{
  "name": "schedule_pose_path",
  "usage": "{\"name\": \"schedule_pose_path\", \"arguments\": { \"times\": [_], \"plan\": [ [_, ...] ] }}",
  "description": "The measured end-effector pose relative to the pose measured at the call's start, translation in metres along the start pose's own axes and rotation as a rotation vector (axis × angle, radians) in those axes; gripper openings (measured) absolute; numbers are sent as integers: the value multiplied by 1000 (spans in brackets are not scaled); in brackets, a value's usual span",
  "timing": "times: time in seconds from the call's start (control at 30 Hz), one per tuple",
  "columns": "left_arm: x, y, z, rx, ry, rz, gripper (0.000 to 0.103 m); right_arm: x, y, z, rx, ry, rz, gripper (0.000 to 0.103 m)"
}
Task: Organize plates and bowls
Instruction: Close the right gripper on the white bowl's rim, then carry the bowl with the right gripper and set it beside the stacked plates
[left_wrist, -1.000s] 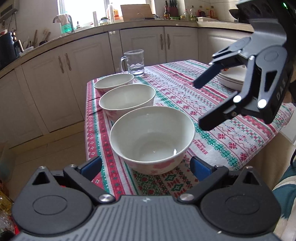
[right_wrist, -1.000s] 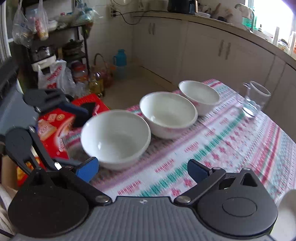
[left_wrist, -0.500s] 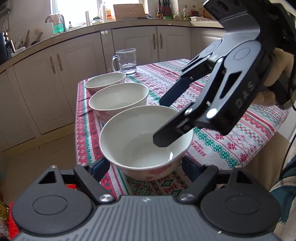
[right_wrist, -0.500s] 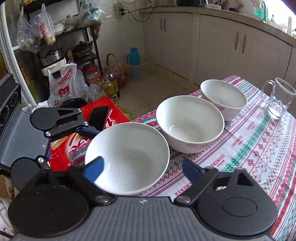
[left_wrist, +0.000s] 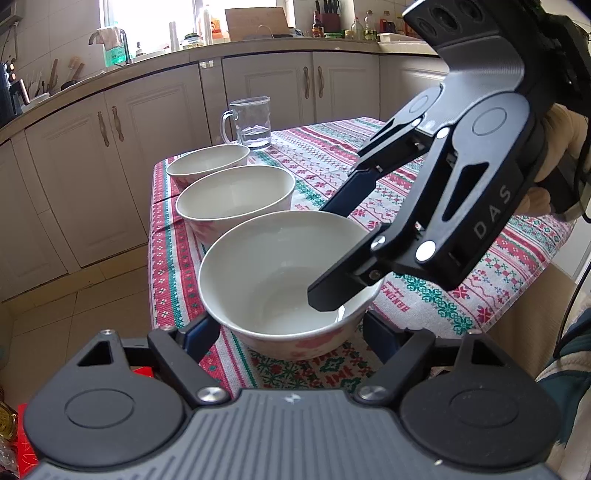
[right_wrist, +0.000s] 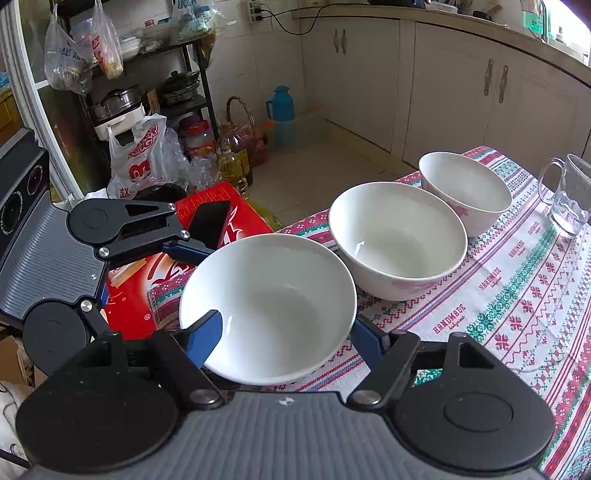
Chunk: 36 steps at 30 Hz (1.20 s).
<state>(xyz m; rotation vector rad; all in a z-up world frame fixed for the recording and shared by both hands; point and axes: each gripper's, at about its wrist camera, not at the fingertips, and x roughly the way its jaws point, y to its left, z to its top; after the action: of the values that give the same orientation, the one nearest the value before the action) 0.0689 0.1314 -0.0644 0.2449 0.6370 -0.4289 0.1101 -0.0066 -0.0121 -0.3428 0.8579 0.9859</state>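
Three white bowls stand in a row on the patterned tablecloth (left_wrist: 406, 295). The nearest bowl (left_wrist: 266, 280) (right_wrist: 273, 295) sits by the table's corner. My left gripper (left_wrist: 288, 332) is shut on it, with a blue pad against each side of its lower wall. One of its fingers (right_wrist: 184, 248) shows in the right wrist view, touching the bowl's left side. My right gripper (right_wrist: 286, 338) (left_wrist: 334, 251) reaches over the same bowl from the right, jaws closing. One finger hangs inside the bowl and the other lies outside its wall. The middle bowl (left_wrist: 232, 199) and the far bowl (left_wrist: 207, 162) stand apart.
A glass mug (left_wrist: 251, 122) (right_wrist: 569, 199) stands beyond the far bowl. A red box (right_wrist: 136, 295) lies on the floor below the table corner, with bags, an oil bottle (right_wrist: 232, 162) and a shelf behind it. Kitchen cabinets line the walls. A gloved hand (left_wrist: 561, 147) holds the right gripper.
The right gripper came down from the upper right over the nearest bowl and its jaws narrowed. The left gripper's jaws closed in against the bowl's sides.
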Motion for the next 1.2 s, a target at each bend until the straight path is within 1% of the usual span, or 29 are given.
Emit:
{"name": "schedule_pose_path", "arguments": {
  "times": [0.37, 0.57, 0.83, 1.2],
  "plan": [
    [-1, -8, 11, 31, -8, -9, 84, -14, -2, -5, 10, -21, -15, 81],
    [5, -22, 21, 67, -14, -40, 84, -32, -8, -18, 38, -40, -46, 81],
    [22, -47, 40, 121, -32, -115, 84, -58, -21, -42, 93, -49, -122, 81],
    [54, -81, 63, 187, -52, -225, 84, -95, -48, -79, 196, -62, -229, 81]
  ]
}}
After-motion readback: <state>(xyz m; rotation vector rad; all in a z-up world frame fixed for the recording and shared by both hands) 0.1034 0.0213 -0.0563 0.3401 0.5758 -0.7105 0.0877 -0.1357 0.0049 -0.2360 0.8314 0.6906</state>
